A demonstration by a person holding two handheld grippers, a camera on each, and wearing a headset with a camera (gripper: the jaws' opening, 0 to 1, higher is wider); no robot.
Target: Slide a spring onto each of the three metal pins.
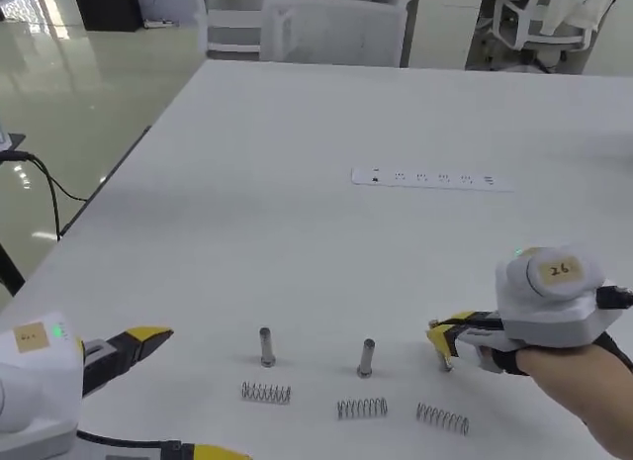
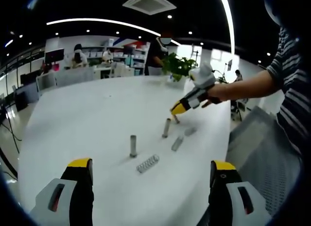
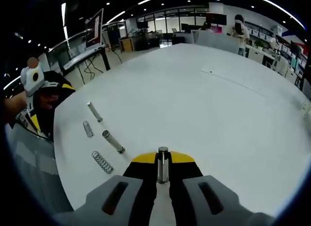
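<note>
Right gripper point(image 1: 442, 341) clamped on a pin; all springs lie loose.
On the white table point(image 1: 326, 252), the left gripper point(image 1: 186, 394) hangs at the near edge, jaws wide apart. The left pin point(image 1: 266, 346) and middle pin point(image 1: 367, 357) stand upright, with the left spring point(image 1: 266, 393) and middle spring point(image 1: 362, 409) lying just before them. The right pin point(image 1: 445, 361) is pinched between the right gripper's jaws, the right spring point(image 1: 442, 418) near it.

in the head view the third pin point(image 1: 447, 365) is mostly hidden behind the tips of the right hand-held gripper point(image 1: 442, 341). in the right gripper view its lower end is lost between the jaws that pinch it. the left hand-held gripper point(image 1: 180, 395) is cut off at 7 o'clock, its lower jaw barely inside the bottom edge. the right hand point(image 1: 572, 369) runs out of the picture at 4 o'clock. markings on the power strip point(image 1: 432, 178) are too small to read.
</note>
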